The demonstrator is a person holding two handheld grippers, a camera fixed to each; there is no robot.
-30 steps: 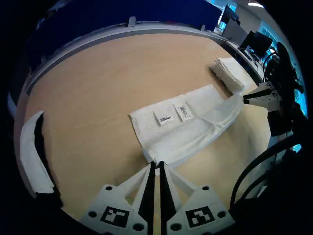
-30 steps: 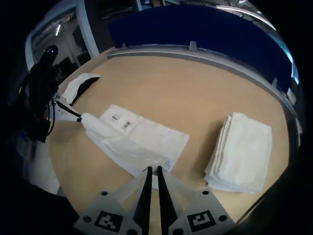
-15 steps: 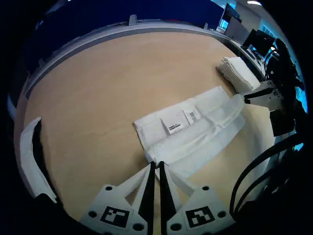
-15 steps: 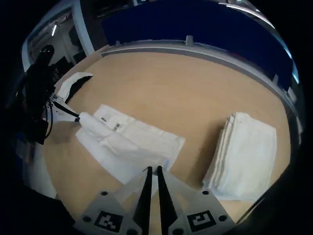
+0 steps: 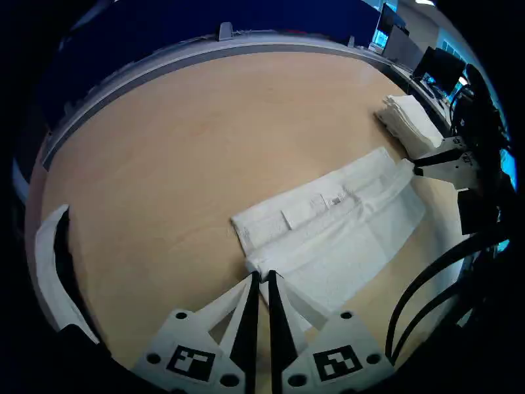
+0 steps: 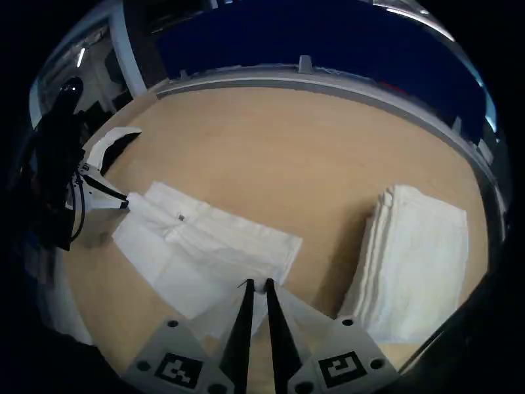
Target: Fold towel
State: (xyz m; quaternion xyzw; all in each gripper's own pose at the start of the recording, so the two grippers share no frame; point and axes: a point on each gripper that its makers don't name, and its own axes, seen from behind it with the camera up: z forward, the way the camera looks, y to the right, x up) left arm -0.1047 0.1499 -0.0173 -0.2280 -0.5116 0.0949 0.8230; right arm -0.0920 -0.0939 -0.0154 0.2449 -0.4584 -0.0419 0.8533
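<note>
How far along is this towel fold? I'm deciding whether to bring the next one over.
Early. Done: a stack of folded towels sits on the table, and this towel lies stretched out with one lengthwise ridge. In hand: the left gripper and right gripper each pinch a near corner. Left: probably carrying that edge across, the remaining folds, then stacking.
</note>
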